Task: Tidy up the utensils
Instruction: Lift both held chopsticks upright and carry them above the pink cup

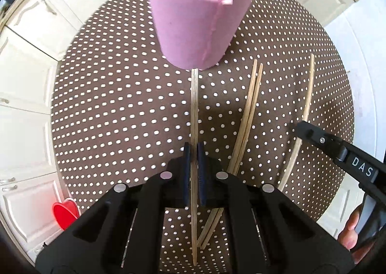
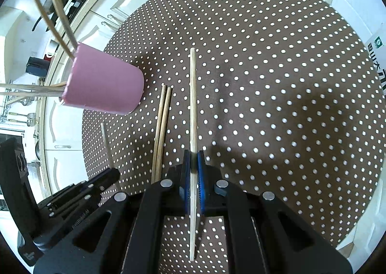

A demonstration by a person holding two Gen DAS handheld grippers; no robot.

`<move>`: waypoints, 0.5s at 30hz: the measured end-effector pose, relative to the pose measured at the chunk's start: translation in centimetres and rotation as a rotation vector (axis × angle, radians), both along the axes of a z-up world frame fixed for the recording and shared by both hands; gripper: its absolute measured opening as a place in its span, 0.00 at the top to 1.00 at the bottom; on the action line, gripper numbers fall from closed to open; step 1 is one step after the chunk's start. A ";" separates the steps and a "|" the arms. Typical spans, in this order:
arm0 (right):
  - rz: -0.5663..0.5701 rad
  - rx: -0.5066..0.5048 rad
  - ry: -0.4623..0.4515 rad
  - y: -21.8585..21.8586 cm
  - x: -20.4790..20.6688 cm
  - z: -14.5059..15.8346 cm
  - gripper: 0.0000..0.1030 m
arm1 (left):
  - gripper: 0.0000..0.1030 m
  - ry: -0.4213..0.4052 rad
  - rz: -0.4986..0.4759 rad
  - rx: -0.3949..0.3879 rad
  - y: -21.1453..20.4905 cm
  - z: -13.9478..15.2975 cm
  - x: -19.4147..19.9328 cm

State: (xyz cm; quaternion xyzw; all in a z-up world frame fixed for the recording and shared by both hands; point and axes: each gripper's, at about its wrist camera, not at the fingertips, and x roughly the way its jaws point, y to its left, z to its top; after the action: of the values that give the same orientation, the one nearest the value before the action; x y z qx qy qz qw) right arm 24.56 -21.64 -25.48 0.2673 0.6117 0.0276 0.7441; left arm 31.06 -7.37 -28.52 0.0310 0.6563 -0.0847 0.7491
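Observation:
A pink cup holding several wooden chopsticks stands on the round brown polka-dot table; it also shows in the right wrist view. My left gripper is shut on one chopstick whose tip nearly touches the cup's base. My right gripper is shut on another chopstick that points away over the table. A pair of chopsticks lies on the cloth between the two held ones, also in the right wrist view.
White cabinets surround the table. A red object sits below the table's left edge. The right gripper's body shows at the right of the left wrist view, and the left gripper's body at the lower left of the right wrist view.

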 end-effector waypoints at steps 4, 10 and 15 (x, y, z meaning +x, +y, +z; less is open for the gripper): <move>0.005 0.003 -0.028 -0.9 -1.5 1.5 0.95 | 0.94 -0.050 0.029 -0.010 0.9 1.3 -1.2; 0.056 -0.005 -0.099 -1.5 -2.5 4.5 0.95 | 0.94 -0.120 0.081 -0.015 3.1 3.8 -2.5; 0.102 -0.011 -0.161 -1.7 -2.4 7.1 0.95 | 0.94 -0.164 0.143 -0.014 5.7 6.6 -3.3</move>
State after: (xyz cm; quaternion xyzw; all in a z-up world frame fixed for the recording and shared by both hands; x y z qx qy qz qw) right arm 22.17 -23.34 -18.34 0.2287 0.5628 0.0834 0.7899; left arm 27.76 -1.69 -21.95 -0.0141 0.5928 -0.0328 0.8045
